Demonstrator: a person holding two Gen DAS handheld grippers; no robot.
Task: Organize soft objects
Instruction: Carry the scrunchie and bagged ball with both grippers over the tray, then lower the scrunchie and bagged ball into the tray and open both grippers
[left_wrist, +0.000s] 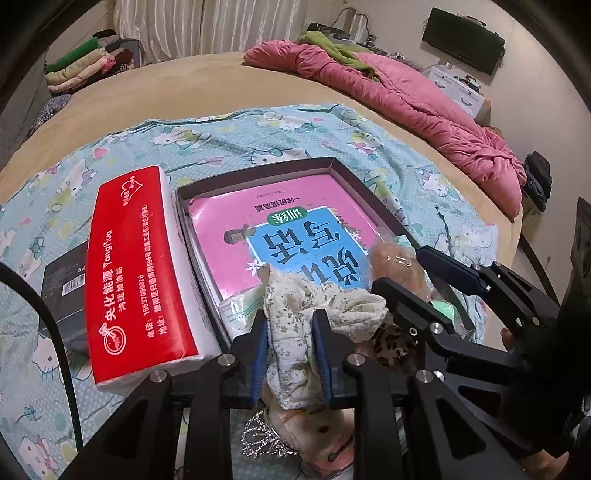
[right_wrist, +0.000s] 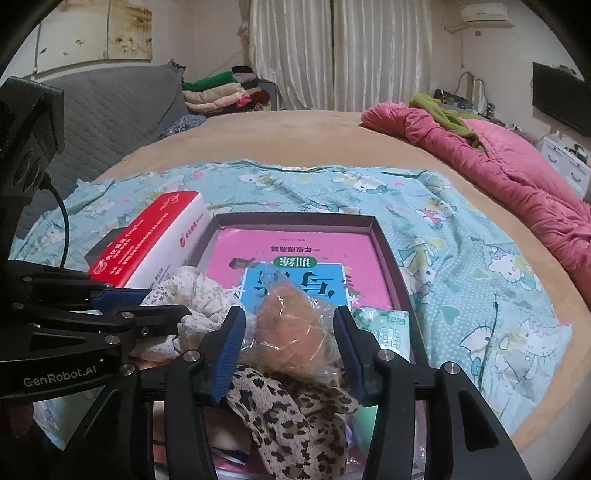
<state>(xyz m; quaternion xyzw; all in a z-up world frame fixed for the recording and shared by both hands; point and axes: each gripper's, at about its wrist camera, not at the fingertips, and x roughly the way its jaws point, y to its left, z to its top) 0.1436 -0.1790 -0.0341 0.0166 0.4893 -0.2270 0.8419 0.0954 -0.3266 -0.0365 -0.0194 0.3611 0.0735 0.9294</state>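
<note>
A shallow dark box (left_wrist: 255, 173) lies on the bed with a pink book (right_wrist: 295, 254) in it. My left gripper (left_wrist: 290, 317) is over the box's near end, its blue pads against a bunched white floral cloth (left_wrist: 295, 295) that fills the narrow gap. My right gripper (right_wrist: 289, 314) stands beside it on the right. Its jaws are wide around an orange-brown plush in a clear bag (right_wrist: 288, 332), and the right pad stands just off the plastic. The bagged plush rests on a leopard-print cloth (right_wrist: 295, 417). A pale plush toy (left_wrist: 314, 432) with a tiara lies under the left gripper.
A red and white tissue pack (left_wrist: 136, 277) leans along the box's left wall, with a black carton (left_wrist: 62, 280) beyond it. A green packet (right_wrist: 388, 328) sits in the box's right corner. A pink quilt (left_wrist: 424, 103) is at the far right and folded clothes (right_wrist: 221, 92) at the back.
</note>
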